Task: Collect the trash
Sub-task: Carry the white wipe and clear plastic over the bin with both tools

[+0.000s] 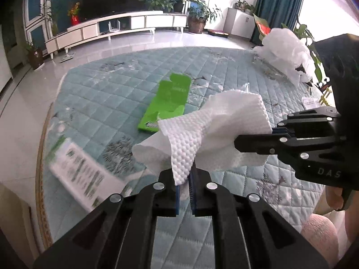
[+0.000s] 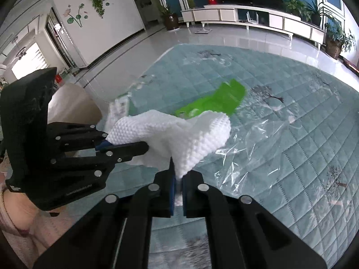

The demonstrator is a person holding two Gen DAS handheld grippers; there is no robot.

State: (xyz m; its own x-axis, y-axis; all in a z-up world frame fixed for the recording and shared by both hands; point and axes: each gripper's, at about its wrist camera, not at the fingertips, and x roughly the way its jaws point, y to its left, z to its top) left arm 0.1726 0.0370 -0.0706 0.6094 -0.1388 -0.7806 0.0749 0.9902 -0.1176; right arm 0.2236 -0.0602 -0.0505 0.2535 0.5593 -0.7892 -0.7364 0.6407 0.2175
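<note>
One paper towel (image 1: 215, 123) — one green carton (image 1: 167, 103), one white box (image 1: 83, 174), two tongs.

Bright daylight, window (image 1: 332, 6) blown out, fisheye warp w/ dark corners, box (image 1: 83, 174) motion-blurred

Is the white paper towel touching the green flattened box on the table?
Cannot tell. In both wrist views the white paper towel held by both grippers overlaps the green flattened box, hiding any gap or contact.

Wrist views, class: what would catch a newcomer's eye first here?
The white paper towel, pinched from two sides by the left gripper and the right gripper, hangs above the quilted table cover. Behind it a bright green box lies flat on the cover.
</note>
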